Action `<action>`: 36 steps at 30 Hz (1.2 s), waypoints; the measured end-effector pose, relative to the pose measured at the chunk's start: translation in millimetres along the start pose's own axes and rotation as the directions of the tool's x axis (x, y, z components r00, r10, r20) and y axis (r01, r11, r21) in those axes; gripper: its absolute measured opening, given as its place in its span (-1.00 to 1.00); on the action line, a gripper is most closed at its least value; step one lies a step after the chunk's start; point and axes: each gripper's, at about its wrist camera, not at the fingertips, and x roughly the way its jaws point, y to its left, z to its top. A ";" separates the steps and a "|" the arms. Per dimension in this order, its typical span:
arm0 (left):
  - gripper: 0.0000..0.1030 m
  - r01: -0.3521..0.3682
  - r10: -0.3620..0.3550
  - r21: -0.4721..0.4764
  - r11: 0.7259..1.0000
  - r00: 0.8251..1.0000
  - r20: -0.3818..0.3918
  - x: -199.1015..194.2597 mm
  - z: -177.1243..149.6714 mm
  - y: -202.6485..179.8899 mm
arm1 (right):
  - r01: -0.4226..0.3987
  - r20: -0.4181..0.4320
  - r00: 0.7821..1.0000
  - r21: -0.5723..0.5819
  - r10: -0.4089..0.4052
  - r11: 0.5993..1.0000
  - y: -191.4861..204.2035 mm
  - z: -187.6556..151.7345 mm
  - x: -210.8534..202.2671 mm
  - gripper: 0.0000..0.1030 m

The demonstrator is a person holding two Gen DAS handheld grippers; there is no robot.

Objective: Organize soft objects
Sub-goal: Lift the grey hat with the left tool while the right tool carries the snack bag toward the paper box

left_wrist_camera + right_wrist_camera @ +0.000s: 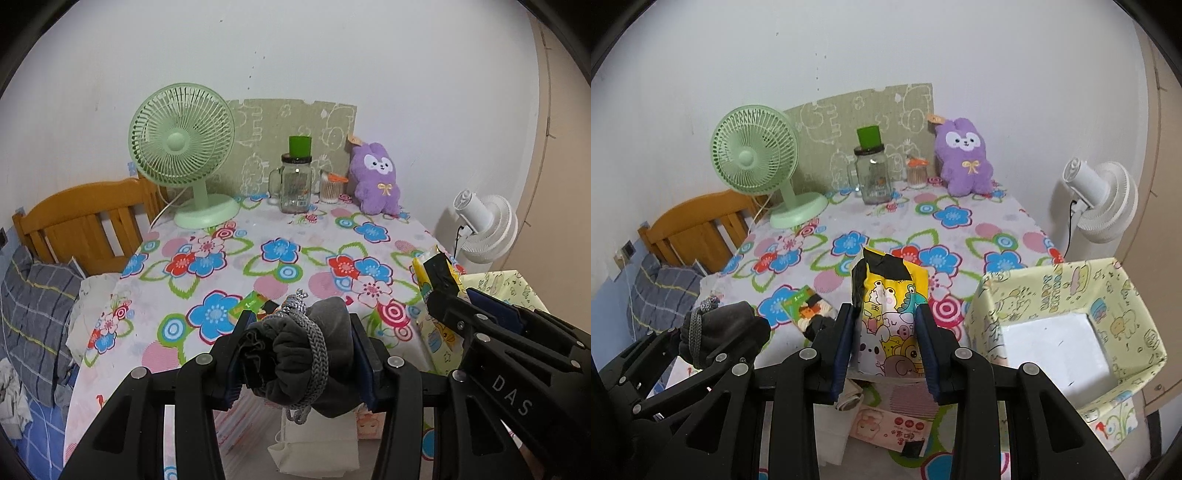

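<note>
- Gripping a dark grey drawstring pouch, the left gripper is pressing its blue pads against both sides, low in the centre of the left wrist view.
- Hanging in loops, the pouch's braided grey cord is draping across its front.
- Squeezing a yellow cartoon-printed packet, the right gripper is holding it upright at the centre of the right wrist view, jaws narrowly parted around it.
- Sitting open at the lower right, a pale patterned box is showing its white floor.
- Leaning against the wall at the upper right, a purple plush toy is sitting on the floral tablecloth.
</note>
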 end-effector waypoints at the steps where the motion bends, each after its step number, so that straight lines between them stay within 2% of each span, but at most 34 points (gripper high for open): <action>1: -0.03 0.000 0.000 0.000 1.000 1.000 0.002 -1.6 0.0 -0.6 | 0.000 0.004 1.000 -0.001 0.000 1.000 -1.0 1.1 -1.8 -0.28; 18: -0.03 0.017 -0.017 0.021 1.000 0.999 0.033 -6.0 9.0 -37.5 | 0.011 0.044 0.999 0.004 -0.011 1.000 -32.5 11.2 -19.9 -0.28; 36: -0.03 0.068 -0.072 0.093 0.993 0.996 0.046 4.4 19.2 -97.5 | 0.057 0.068 0.996 0.041 -0.060 0.997 -93.1 14.4 -29.8 -0.28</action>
